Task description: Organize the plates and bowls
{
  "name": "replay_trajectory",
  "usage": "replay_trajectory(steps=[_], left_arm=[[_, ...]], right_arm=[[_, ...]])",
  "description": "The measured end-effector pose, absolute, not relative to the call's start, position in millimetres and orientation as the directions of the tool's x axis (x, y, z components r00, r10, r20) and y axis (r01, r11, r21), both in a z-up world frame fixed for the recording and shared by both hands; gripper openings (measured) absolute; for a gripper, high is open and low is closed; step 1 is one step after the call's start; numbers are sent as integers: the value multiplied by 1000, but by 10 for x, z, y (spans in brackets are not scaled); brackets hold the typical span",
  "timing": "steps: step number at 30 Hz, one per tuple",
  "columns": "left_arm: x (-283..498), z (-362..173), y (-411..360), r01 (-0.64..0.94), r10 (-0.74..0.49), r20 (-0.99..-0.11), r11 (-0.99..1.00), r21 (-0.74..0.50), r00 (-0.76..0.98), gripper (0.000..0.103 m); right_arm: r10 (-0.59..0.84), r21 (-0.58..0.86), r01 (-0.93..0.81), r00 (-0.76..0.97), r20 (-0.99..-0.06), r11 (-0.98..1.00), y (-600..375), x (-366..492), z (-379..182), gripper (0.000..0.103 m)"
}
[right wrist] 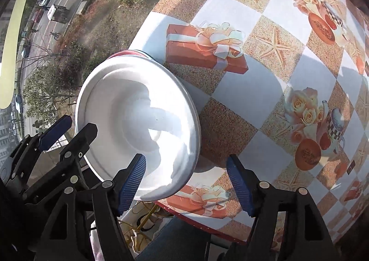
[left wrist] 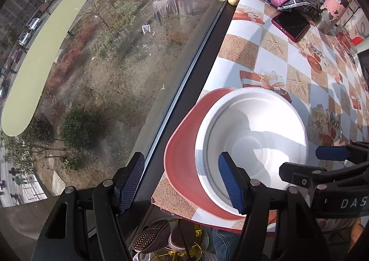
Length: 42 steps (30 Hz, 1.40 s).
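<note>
A tabletop (right wrist: 265,90) in a checked starfish-print cloth runs along a high window. Both tongs, left (left wrist: 182,182) and right (right wrist: 186,186), stand spread, pinching nothing. Between them sits the white foam bowl (left wrist: 251,143), nested in a red plastic plate (left wrist: 182,152) at the window-side edge; the left tongs straddle the bowl's rim.

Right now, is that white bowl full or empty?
Empty: the white bowl shows only bare white inside, crossed by shadows, as it sits on the red plate.
</note>
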<state>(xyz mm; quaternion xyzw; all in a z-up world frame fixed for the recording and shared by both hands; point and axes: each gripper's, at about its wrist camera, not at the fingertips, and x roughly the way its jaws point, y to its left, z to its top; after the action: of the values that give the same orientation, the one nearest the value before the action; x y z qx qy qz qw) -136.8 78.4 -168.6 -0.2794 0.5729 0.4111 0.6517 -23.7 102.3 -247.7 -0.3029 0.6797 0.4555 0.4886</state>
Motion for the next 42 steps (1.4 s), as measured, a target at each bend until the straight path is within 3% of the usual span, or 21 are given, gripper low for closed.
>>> replay_trajectory(steps=[9, 10, 11, 26, 30, 35, 36, 42], left_arm=[[-1274, -1556, 732, -829, 243, -970, 545, 128, 10, 78], [-1247, -1553, 704, -822, 242, -970, 554, 131, 9, 78], [-1216, -1556, 677, -816, 241, -970, 563, 135, 6, 78], [-1224, -1577, 529, -822, 214, -977, 555, 125, -3, 78], [-1264, -1451, 517, -833, 259, -964, 544, 98, 56, 79], [-1303, -1221, 495, -830, 356, -930, 544, 125, 93, 94], [-1324, -1190, 504, -832, 352, -930, 545, 108, 110, 103], [-1340, -934, 409, -833, 454, -882, 531, 155, 125, 103]], right_arm=[[46, 269, -865, -276, -960, 423, 681, -57, -2285, 91], [45, 262, -869, -269, -962, 420, 755, -156, -2254, 94], [49, 258, -871, -262, -964, 419, 734, -150, -2236, 103], [58, 199, -907, -191, -980, 372, 770, -188, -2137, 103], [74, 197, -907, -182, -980, 372, 886, -341, -2149, 103], [109, 208, -898, -180, -978, 388, 866, -276, -2082, 103], [114, 205, -898, -174, -978, 390, 866, -265, -2058, 103], [157, 205, -912, -159, -975, 355, 898, -296, -1917, 103]])
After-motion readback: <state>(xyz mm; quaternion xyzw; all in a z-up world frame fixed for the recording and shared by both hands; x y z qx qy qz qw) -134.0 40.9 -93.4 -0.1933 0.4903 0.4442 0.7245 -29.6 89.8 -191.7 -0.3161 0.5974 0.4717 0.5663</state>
